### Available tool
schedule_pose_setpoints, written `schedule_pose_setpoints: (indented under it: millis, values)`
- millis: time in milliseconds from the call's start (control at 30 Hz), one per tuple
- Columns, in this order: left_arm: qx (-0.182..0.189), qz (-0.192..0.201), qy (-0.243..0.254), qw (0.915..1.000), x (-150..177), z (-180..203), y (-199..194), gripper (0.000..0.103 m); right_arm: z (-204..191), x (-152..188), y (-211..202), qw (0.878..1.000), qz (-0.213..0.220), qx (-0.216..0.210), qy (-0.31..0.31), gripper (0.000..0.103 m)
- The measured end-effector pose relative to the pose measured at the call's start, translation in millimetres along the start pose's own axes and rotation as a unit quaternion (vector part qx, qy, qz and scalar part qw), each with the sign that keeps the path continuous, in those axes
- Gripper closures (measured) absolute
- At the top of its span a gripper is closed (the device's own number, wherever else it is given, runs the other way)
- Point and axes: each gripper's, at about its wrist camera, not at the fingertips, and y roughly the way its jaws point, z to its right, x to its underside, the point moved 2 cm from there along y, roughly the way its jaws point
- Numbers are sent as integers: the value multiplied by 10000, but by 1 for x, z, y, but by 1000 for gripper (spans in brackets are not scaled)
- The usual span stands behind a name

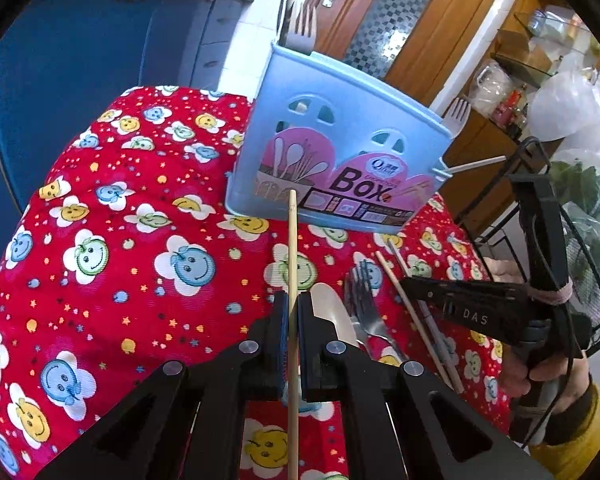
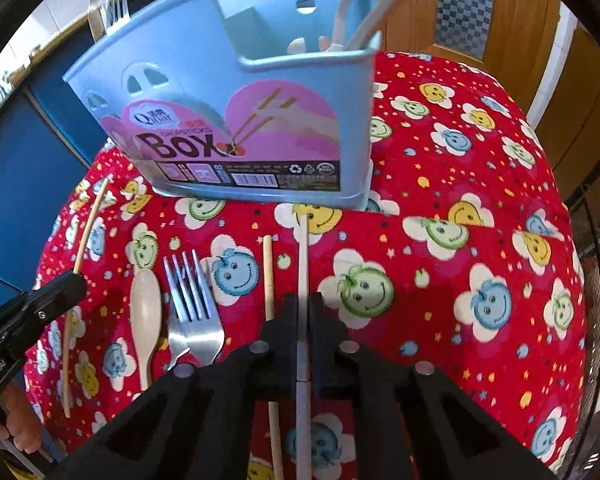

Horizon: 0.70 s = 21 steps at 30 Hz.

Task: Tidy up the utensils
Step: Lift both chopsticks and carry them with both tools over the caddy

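The left gripper point(image 1: 294, 312) has its jaws clamped on a wooden chopstick point(image 1: 292, 248), held part-way along the shaft, its tip pointing toward the blue utensil box point(image 1: 340, 152) at the far side of the bench point(image 1: 120, 208). The right gripper point(image 2: 302, 316) has its jaws clamped on a white chopstick point(image 2: 303, 256), also part-way along.

Judgement: both sticks are light, stiff and narrow. Their smooth round shafts may roll or pivot in the pads, so a hold nearer the middle seems steadier than one near an end.

Loose on the bench, near side: a second wooden chopstick point(image 2: 268, 280) just left of the white one, a steel fork point(image 2: 194, 312), and a cream spoon point(image 2: 145, 316). The fork is heavier and slippery; its handle looks the best place to grip.

The box already holds a fork point(image 1: 302, 30) upright at its far left.
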Motion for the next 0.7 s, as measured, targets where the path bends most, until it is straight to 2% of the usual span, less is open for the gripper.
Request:
schedule_pose_setpoints:
  millis: [300,700]
  values:
    - [210,327,87,9992,-2,13,-22,99,3,21,-48,9964,798,-250,109,97]
    - [369,927,212,9948,-17,35,-53,99,-5,27,-114,9786,1979,-543,179,97]
